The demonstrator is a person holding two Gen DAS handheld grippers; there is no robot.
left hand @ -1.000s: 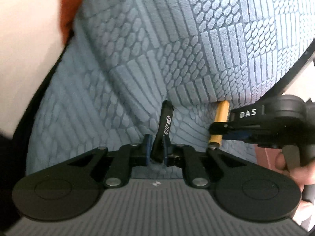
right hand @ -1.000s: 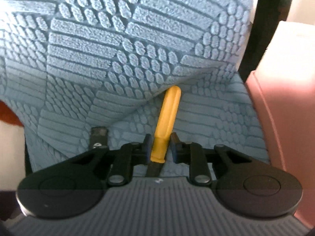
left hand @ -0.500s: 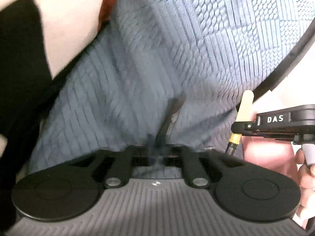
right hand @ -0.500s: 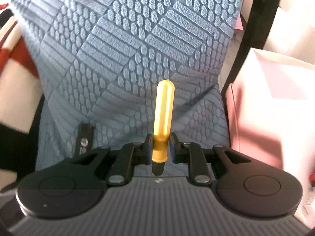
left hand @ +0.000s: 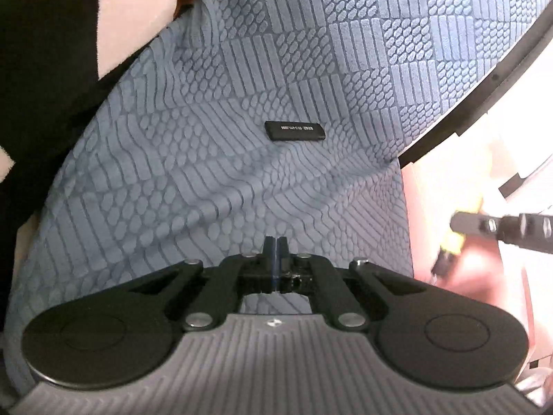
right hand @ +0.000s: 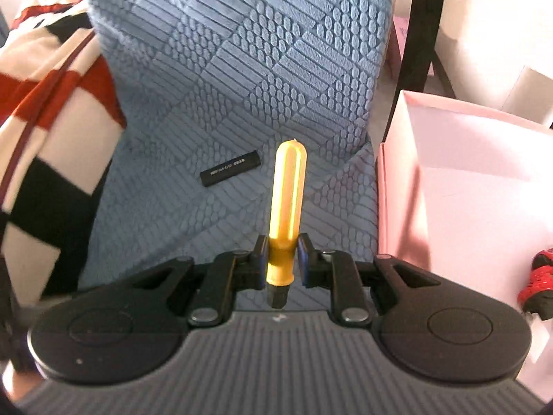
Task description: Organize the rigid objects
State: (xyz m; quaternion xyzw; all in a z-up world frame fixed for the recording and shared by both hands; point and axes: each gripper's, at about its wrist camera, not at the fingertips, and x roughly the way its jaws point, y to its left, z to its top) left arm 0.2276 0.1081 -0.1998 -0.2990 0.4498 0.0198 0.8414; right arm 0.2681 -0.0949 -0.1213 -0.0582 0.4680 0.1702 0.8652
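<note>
Yellow screwdriver pinched, black stick left on the chair seat

The right hand-held gripper [right hand: 282,259] pinches the yellow-handled screwdriver [right hand: 288,204] above the blue chair seat [right hand: 221,110], left of the pink box [right hand: 449,159]. The left hand-held gripper [left hand: 275,247] is pressed together, empty; the black stick [left hand: 294,130] lies on the seat. The narrow pinch could let the screwdriver swivel and catch the box's near wall; room above looks open.

We see a blue textured chair seat [right hand: 214,228] filling the frame's centre; a small black stick [right hand: 230,168] lies flat on it, left of centre.
</note>
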